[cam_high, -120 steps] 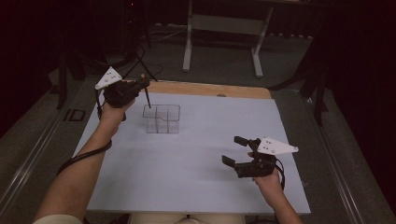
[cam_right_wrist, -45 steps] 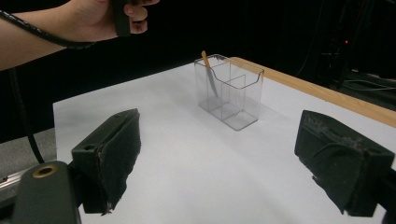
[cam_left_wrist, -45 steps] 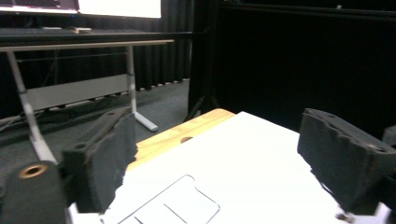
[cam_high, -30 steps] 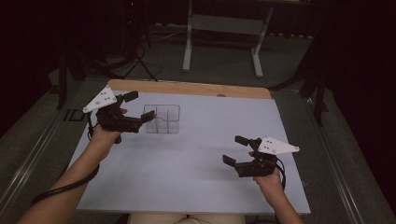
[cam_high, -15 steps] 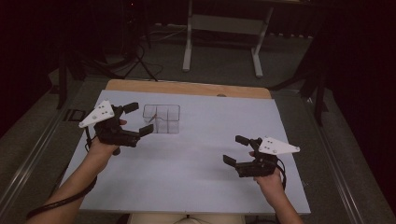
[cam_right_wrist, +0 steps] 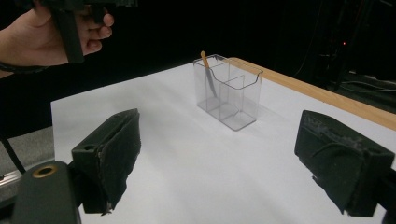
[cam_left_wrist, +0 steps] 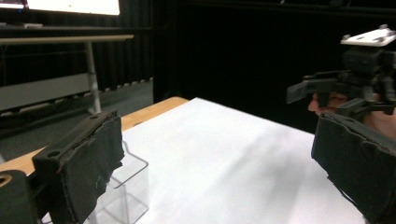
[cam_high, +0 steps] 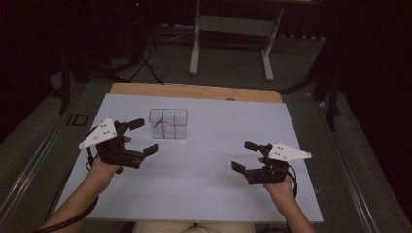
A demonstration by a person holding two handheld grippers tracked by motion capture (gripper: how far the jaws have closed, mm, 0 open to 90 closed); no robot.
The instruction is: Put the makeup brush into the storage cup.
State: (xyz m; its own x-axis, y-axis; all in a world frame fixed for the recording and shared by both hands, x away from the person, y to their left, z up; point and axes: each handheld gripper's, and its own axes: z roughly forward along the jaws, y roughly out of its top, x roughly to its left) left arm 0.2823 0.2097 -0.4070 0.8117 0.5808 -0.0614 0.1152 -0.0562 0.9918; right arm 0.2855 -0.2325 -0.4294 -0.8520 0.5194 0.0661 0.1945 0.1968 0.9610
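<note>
A clear plastic compartment box (cam_high: 168, 124) stands on the white table sheet (cam_high: 204, 194), toward the back left. A thin stick-like item (cam_right_wrist: 208, 74) with an orange top leans inside one end compartment (cam_high: 159, 124). My left gripper (cam_high: 144, 136) hovers open just left of and in front of the box, nothing between its jaws. In the left gripper view the box's corner (cam_left_wrist: 128, 186) sits behind the left pad (cam_left_wrist: 88, 168). My right gripper (cam_high: 243, 155) is open and empty at the front right, facing the box (cam_right_wrist: 229, 91).
A bare wooden strip (cam_high: 194, 91) runs along the table's far edge. Beyond it stands a grey metal frame (cam_high: 233, 29) on the floor, with cables (cam_high: 141, 58) to the left. The other hand (cam_right_wrist: 51, 32) shows top left in the right gripper view.
My left gripper has drawn back from the box's far left side, toward the person and down to the front left. The right gripper has stayed in place.
</note>
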